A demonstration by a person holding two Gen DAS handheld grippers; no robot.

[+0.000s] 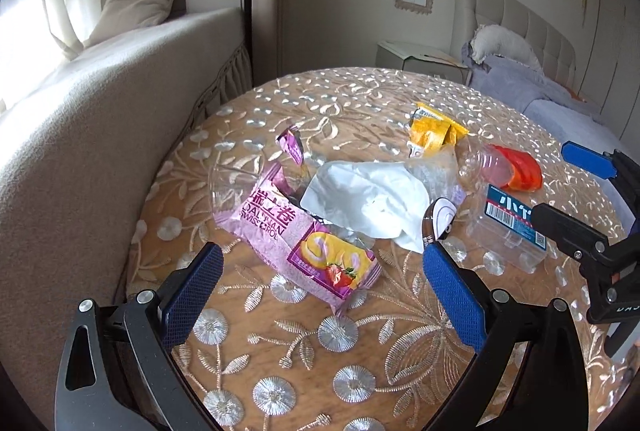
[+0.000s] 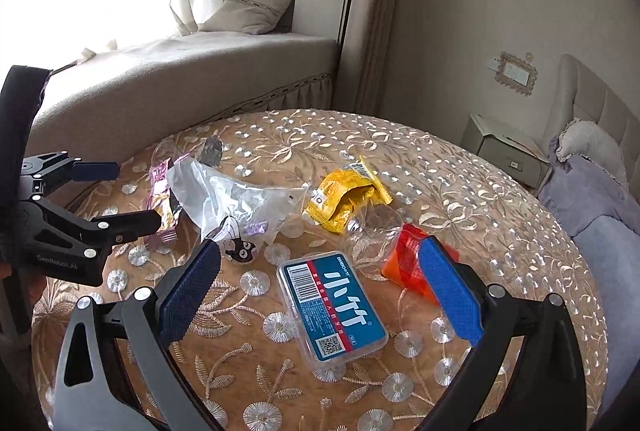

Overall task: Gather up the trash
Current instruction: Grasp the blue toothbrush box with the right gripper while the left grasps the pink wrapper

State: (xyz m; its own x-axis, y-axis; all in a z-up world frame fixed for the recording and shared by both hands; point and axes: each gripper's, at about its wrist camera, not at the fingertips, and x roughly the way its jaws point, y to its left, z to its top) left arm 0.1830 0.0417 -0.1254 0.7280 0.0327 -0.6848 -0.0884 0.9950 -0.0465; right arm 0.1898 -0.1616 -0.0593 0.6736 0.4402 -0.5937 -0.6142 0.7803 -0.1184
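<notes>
Trash lies on a round table (image 1: 360, 351). A pink Swiss-roll wrapper (image 1: 296, 235) lies between the fingers of my open left gripper (image 1: 320, 279), which is just above it. Beside it are a white crumpled wrapper (image 1: 368, 199), a yellow packet (image 1: 434, 131), a crushed clear bottle with an orange label (image 1: 512, 169) and a clear box with a blue label (image 1: 510, 223). My right gripper (image 2: 320, 283) is open above the blue-label box (image 2: 332, 311). The orange-label bottle (image 2: 404, 259), the yellow packet (image 2: 344, 197) and the white wrapper (image 2: 224, 195) lie beyond it.
The table (image 2: 500, 231) has an embroidered cloth. A cushioned window seat (image 1: 100, 103) runs along the left. A bed (image 1: 560, 99) and a nightstand (image 1: 416, 57) stand at the back right. The other gripper shows in each view, the right one (image 1: 568, 199) and the left one (image 2: 120, 195).
</notes>
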